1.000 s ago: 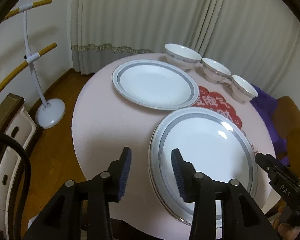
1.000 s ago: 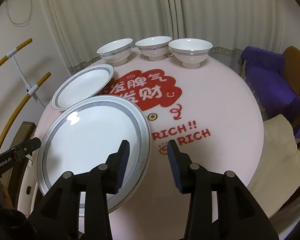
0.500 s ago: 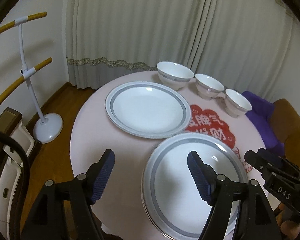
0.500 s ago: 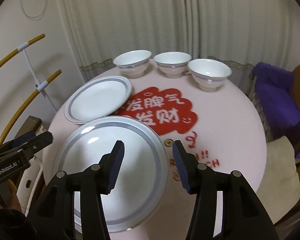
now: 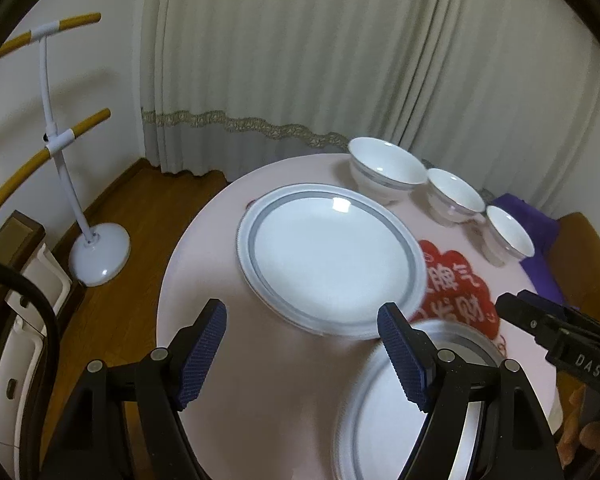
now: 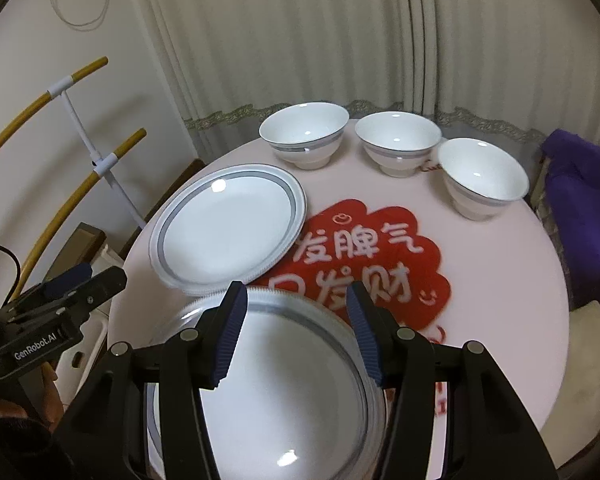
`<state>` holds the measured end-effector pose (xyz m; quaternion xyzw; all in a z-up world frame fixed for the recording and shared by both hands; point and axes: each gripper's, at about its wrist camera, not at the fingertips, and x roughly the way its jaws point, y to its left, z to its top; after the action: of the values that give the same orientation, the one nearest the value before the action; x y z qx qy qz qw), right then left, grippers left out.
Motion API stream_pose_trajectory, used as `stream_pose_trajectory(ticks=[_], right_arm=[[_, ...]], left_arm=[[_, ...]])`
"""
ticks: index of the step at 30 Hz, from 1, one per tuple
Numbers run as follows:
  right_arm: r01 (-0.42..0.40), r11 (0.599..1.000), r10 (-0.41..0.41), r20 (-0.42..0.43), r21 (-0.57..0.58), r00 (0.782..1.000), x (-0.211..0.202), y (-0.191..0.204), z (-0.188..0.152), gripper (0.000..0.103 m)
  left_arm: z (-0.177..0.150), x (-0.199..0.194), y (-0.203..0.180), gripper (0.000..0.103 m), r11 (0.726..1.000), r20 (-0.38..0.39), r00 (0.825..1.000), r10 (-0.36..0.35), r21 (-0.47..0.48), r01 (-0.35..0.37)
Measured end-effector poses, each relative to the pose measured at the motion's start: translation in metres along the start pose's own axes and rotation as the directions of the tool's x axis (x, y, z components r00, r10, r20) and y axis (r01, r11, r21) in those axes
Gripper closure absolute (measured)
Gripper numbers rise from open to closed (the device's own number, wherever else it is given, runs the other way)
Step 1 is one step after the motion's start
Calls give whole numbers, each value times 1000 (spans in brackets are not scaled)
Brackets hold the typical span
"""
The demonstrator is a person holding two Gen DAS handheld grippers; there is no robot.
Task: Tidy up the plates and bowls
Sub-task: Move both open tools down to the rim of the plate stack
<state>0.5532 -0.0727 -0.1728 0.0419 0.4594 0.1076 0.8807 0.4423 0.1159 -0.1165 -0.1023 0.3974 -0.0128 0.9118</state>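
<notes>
Two grey-rimmed white plates lie on the round pink table (image 5: 204, 264). The far plate (image 5: 332, 256) (image 6: 228, 224) lies alone. The near plate (image 5: 380, 416) (image 6: 284, 392) shows a second rim beneath it. Three white bowls (image 6: 304, 136) (image 6: 398, 142) (image 6: 482, 176) stand in a row at the table's far edge. My left gripper (image 5: 300, 320) hovers between the two plates with its jaws opening and nothing between them. My right gripper (image 6: 296, 300) hangs open above the near plate's far rim, holding nothing.
A red cloud-shaped print with white characters (image 6: 364, 256) covers the table's middle. A white floor stand with yellow bars (image 5: 96, 252) is left of the table. A purple cloth (image 6: 580, 184) drapes over a chair on the right. Curtains hang behind.
Both grippers have drawn back and upward from the near plate's rims. The left jaws have spread much wider, the right jaws slightly. The plates and bowls have stayed in place.
</notes>
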Motion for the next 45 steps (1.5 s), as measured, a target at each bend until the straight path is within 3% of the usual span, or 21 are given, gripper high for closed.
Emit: stream_pose_trajectory(ticks=[9,24,45], right_arm=[[-36,999,39,-104,31,994,55,-4,29,49],[-57,995,71,-171,81,983,102,-8,58,49],[-95,983,130,-231,157,964,137,-21,62,49]], left_arm=[[31,58,29,29,999,-96,995,19,-37,-23],[84,135,50,29,997,-196,980,35,-60,-47],[103,194,52,31,999,-264,965,16,-40,-27]])
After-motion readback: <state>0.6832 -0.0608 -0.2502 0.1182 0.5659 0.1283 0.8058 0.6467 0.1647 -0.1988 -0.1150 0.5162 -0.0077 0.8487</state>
